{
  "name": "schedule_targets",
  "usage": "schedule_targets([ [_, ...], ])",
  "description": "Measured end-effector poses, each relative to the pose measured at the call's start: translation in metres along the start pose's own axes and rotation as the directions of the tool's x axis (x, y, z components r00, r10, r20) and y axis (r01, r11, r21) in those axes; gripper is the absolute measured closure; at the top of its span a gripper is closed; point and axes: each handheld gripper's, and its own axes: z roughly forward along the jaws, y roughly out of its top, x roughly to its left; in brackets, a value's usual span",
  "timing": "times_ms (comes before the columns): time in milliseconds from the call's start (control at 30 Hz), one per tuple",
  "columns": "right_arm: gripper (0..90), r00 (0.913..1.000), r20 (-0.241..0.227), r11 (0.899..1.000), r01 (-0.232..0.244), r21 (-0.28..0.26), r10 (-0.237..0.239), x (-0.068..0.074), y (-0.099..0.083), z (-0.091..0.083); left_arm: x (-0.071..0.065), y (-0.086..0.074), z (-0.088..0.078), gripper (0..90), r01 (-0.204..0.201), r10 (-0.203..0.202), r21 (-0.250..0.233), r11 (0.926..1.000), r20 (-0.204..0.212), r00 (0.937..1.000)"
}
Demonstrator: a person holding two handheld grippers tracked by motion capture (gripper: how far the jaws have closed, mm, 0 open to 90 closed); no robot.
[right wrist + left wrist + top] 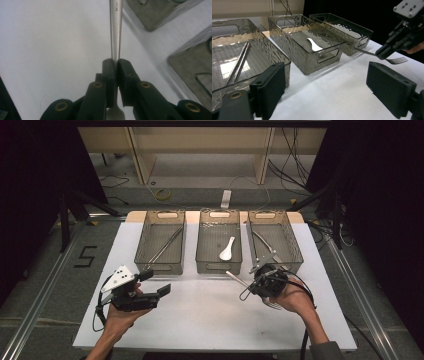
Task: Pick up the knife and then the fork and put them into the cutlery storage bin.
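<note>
Your right tool (116, 65) is clenched on the fork (396, 60) near its neck, held just above the surface (200, 315) at five o'clock of the middle basket (218, 262). The long handle could lever and slip as you swing it toward a basket. Your left tool (155, 282) rests released, jaws apart, wrist level

White table (200, 320): three mesh baskets (218, 265) side by side at far edge.

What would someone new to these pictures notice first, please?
Probably the fork, pinched in the right gripper above the white table. Behind it stand three smoky baskets, the middle basket holding a white spoon. The left gripper waits open nearby.
</note>
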Motion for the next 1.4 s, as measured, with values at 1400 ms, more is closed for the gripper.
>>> schedule_targets([
  [1400,84.5,0.9441,0.181,0.960,-0.260,-0.104,0.276,-0.123,0.048,-0.025,0.001,0.000,-0.001,15.4,0.018,-0.018,-0.012,0.9998,0.008,0.9998],
])
